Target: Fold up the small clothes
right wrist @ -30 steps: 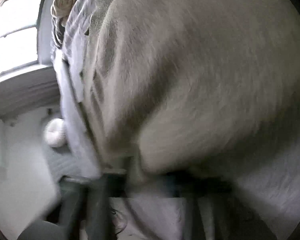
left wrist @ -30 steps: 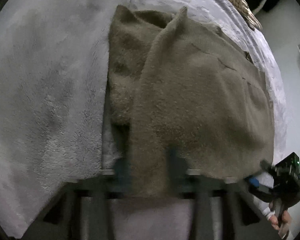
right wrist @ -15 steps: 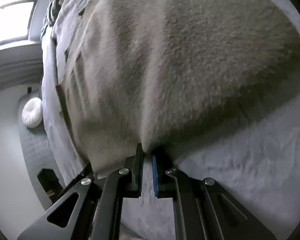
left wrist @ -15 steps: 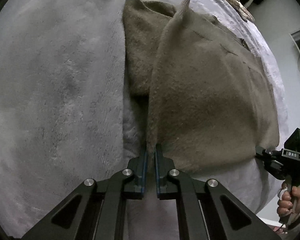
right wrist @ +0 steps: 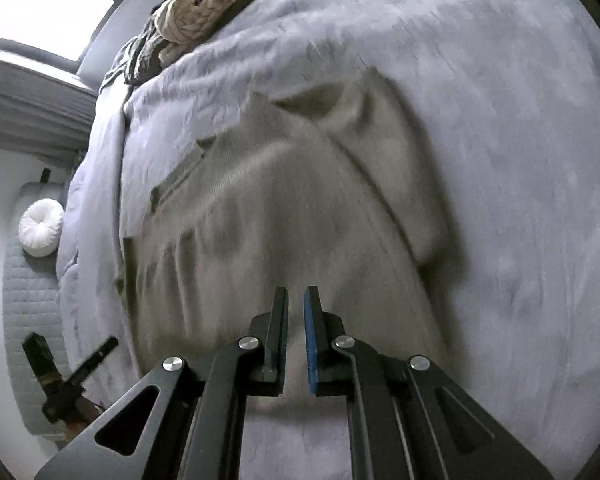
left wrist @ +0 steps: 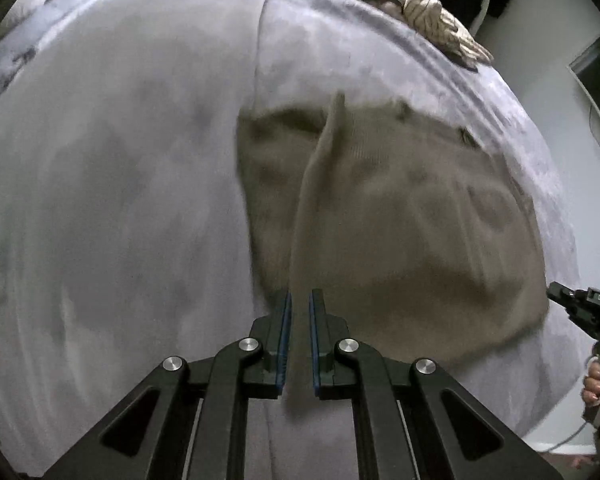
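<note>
the beige garment (left wrist: 400, 220) lay on the grey blanket (left wrist: 120, 200). the left gripper (left wrist: 299, 304) and the right gripper (right wrist: 296, 300) each pinched its near hem. better to lift both evenly, so the fold stayed straight.

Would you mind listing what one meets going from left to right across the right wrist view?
White round cushion on the floor → the other gripper low at the bed's edge → beige garment pinched by the right gripper → bare grey blanket.

bed (left wrist: 120, 200): grey blanket | on it: beige garment (left wrist: 400, 220), knit pile (left wrist: 432, 20)
</note>
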{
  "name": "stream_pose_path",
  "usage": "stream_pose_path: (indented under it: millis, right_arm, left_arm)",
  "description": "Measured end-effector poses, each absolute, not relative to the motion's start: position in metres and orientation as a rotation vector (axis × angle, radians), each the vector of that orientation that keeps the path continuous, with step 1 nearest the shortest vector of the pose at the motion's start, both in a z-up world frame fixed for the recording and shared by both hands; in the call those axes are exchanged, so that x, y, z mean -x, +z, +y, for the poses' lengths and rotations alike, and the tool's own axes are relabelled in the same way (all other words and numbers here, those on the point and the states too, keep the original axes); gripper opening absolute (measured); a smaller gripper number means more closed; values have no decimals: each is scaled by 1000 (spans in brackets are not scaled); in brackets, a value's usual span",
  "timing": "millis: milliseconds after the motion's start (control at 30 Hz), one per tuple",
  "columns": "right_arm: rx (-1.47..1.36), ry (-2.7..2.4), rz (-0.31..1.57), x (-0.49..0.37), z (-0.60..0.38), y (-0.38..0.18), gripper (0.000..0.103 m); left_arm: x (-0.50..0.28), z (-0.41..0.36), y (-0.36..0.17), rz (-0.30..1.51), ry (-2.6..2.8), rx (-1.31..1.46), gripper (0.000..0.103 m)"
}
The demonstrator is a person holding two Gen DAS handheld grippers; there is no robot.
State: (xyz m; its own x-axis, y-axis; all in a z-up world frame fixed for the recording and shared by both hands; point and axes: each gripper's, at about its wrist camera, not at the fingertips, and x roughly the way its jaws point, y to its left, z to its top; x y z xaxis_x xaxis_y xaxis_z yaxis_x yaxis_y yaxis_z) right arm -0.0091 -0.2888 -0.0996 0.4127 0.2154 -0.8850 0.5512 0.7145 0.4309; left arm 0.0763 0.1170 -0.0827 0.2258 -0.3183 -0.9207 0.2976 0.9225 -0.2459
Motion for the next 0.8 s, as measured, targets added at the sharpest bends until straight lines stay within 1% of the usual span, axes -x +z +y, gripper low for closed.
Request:
stream_pose_path:
  millis: [167,333,367,400,500,567,667,733,800]
  right_arm:
    - [-688,-232,1154,-34,-297,-104,9]
    - [-638,-276,1206,-34,-314,-128,9]
    - [-644,-287,1223,-33,-319,-136,8]
    - [-669,-282,1217,-29,-325,-144,4]
    - [-716,-291,1185,-23,-336,-146,0]
    - [-712,-307,1185,-22,-337,-143,0]
    - [-688,-332,1194,-19,-334,-133,1]
    - [-697,-337,1188,-14,-332,-126,5]
    - [-710,-332,1186,-8,-328,-121,5]
  left_arm:
    - [-124,71,-87,1201,-429,39,9]
    - [-159,43,-110,1191,-341,12,9]
    - [-164,43,-117,1199,-315,4,9]
    - [-167,44,-123,1207,-295,-3,9]
    - [-176,52,-141,1231,-279,27,9]
    - [-177,56,-142,1231,-277,36,14]
    - [-173,56,-136,1226,-278,10,14]
    - [-171,56,-130,1223,-275,-11,14]
    - [-166,54,-126,1229,-272,-19,14]
